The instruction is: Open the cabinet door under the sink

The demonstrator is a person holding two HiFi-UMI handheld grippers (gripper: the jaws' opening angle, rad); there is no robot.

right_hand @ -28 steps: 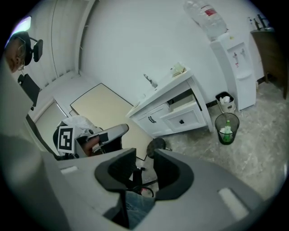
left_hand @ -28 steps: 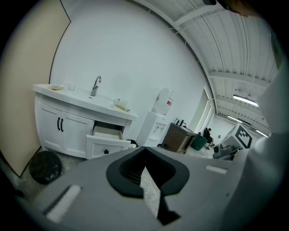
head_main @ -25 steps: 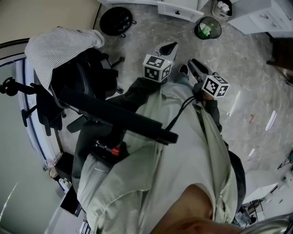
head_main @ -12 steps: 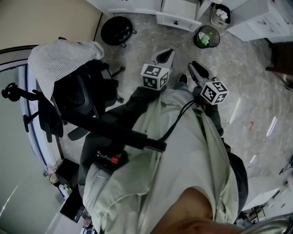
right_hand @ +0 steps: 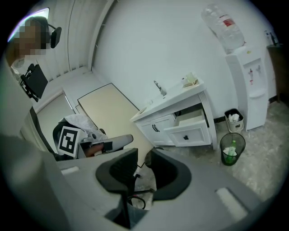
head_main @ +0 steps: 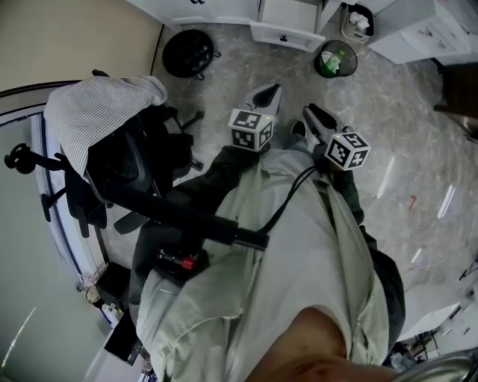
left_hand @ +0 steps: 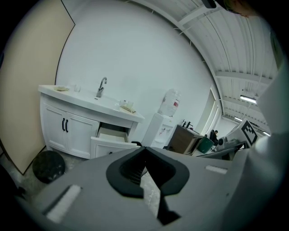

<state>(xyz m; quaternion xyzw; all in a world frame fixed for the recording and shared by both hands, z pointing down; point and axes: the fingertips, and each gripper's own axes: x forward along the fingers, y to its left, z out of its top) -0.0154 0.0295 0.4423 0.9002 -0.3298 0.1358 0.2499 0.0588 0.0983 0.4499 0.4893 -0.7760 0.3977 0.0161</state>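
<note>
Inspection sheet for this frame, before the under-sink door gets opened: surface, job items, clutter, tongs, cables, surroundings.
surface: pale marbled floor; no table in view.
job's things: white sink cabinet; both doors under the sink shut, black handles untouched; the drawer beside them is pulled out.
clutter: black round stool, wire bin holding a green bottle, small white bin, office chair draped with a striped cloth.
grippers: left tongs shut, empty; right tongs slightly apart, empty; both in mid-air, well short of the cabinet.
cables: black cable runs from the right tongs across the person's shirt.
surroundings: white wall, water dispenser right of the cabinet.
</note>
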